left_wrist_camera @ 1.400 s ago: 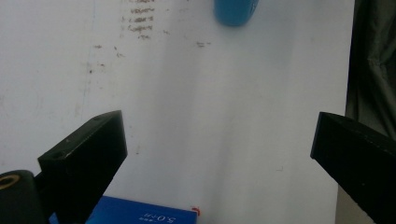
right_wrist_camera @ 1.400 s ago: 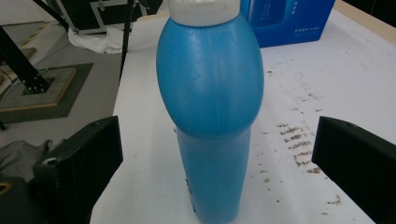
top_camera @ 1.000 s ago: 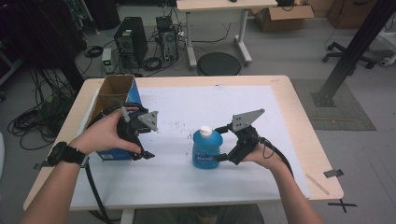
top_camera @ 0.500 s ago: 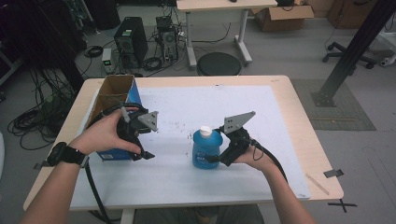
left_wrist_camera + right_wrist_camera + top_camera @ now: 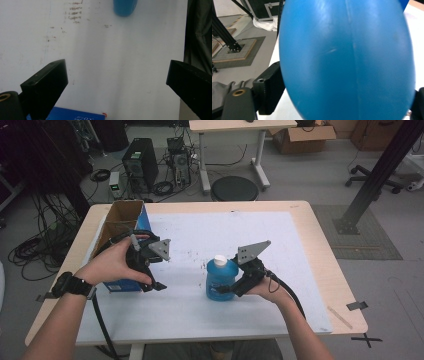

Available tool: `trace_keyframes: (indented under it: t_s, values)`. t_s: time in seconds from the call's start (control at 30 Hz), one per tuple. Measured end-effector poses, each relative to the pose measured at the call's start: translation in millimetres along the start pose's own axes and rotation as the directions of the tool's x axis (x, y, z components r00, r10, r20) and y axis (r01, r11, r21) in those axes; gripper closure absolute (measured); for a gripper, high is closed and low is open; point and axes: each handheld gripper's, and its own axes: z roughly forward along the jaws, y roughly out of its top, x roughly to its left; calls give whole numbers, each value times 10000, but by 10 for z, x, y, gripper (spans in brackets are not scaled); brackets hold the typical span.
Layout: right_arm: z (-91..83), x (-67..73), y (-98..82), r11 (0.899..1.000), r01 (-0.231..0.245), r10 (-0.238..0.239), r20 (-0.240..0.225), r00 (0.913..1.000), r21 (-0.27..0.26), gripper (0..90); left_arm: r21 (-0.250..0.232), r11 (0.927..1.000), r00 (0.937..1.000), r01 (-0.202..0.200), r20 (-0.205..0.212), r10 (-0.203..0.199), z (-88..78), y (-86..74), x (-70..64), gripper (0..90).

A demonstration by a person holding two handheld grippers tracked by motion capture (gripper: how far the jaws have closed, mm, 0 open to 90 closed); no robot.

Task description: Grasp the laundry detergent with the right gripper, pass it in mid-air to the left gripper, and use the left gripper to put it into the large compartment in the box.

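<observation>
The right gripper (image 5: 231,289) is set low against the blue bottle (image 5: 220,281), and its jaws have just been closing around the bottle's belly. In the right gripper view the rounded blue wall (image 5: 347,60) bulges between the two black jaws, the left one touching its flank and the right one just showing at the frame's edge; the pads are judged to be pressing on it now.

The bottle is seen standing upright on the white sheet (image 5: 200,330), toward the middle of the table (image 5: 320,235) and nearer its front edge, with a white cap (image 5: 220,260) on top. The plastic looks smooth and glossy, so a slip is to be expected if the squeeze is light, and the thin wall is likely to give under a hard one. Some weight from liquid inside is to be assumed, though the level cannot be told. The widest part of the body, low down, is judged the best place for a hold, since it keeps the bottle from tipping.

The left gripper (image 5: 155,272) is held apart from it with jaws wide open on nothing, beside the open cardboard box (image 5: 122,217) at the table's left edge.
</observation>
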Motion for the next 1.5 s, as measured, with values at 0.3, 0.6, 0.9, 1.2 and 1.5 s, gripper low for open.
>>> trace_keyframes:
  t_s: [0.3,0.6,0.9,1.2,1.5]
  values:
    - [6,-6,-4,9999,30,-31,-60,10000,-110,241,26,10000,10000,-13,16,13,2,-3,2,43]
    - [-9,-7,-2,9998,55,-54,36,10000,-176,263,26,10000,10000,-12,26,12,-2,-3,-2,43]
    - [-24,-6,-7,9997,166,-166,1,9999,-170,316,19,10000,10000,-44,43,44,0,-2,-3,44]
    - [-34,-21,-43,9996,160,-159,58,9999,-220,345,-9,10000,10000,-54,72,54,10,4,0,45]
    - [-36,-24,-64,9994,269,-264,204,9994,-227,405,-3,10000,10000,-34,65,34,12,8,9,45]
